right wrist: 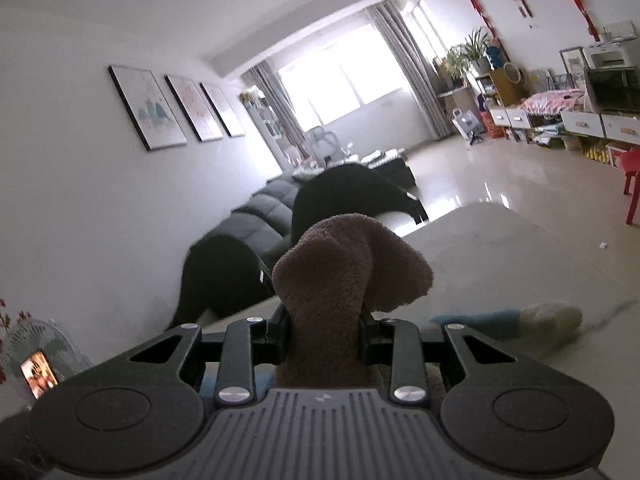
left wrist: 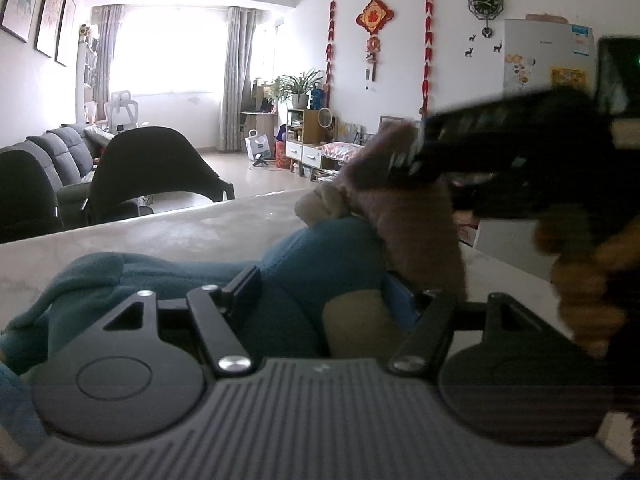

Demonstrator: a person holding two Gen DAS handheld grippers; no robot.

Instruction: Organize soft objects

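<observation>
A blue fuzzy sock (left wrist: 304,256) with a beige patch lies on the pale marble table (left wrist: 180,236). It fills the space between the fingers of my left gripper (left wrist: 336,296), which looks shut on its bulky middle; its tail trails left. A brown fuzzy sock (right wrist: 340,276) sticks up from my right gripper (right wrist: 324,332), which is shut on it above the table. In the left wrist view the right gripper (left wrist: 404,156) holds this brown sock (left wrist: 416,232) just over the blue one, with a person's hand (left wrist: 584,292) on its handle. The blue sock (right wrist: 492,320) shows blurred at lower right.
Black chairs (left wrist: 148,168) stand along the table's far edge, with a grey sofa (left wrist: 60,148) behind them. The bare tabletop (right wrist: 500,248) stretches ahead and to the right. Cabinets (right wrist: 580,120) and a red stool (right wrist: 634,176) stand across the open floor.
</observation>
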